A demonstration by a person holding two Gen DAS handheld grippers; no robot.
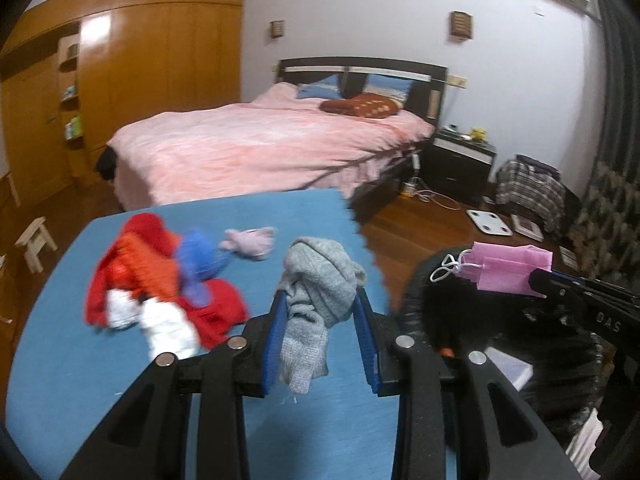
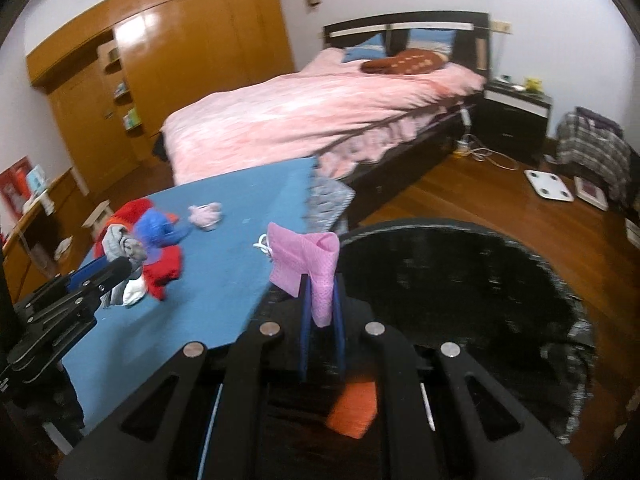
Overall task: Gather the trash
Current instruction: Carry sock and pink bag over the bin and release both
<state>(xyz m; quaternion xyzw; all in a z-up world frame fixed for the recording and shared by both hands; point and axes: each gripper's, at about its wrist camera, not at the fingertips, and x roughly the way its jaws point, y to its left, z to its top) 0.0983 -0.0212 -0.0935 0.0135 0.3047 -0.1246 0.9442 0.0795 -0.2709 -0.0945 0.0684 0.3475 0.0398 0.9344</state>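
My left gripper [image 1: 320,300] is shut on a grey knitted cloth [image 1: 316,280] and holds it above the blue table [image 1: 120,380]. My right gripper [image 2: 322,292] is shut on a pink face mask [image 2: 308,260] with white ear loops, held over the rim of a black trash bin [image 2: 460,280]. The mask [image 1: 508,268] and the right gripper also show in the left wrist view, over the bin [image 1: 460,312]. A pile of red, orange, blue and white cloths [image 1: 160,280] and a small pink cloth [image 1: 250,242] lie on the table. An orange piece [image 2: 354,412] lies inside the bin.
A bed with a pink cover [image 1: 260,148] stands behind the table. A dark nightstand [image 1: 460,160], a white scale [image 1: 488,222] and a plaid bag [image 1: 528,192] stand on the wooden floor at right. Wooden wardrobes [image 1: 140,80] line the left wall.
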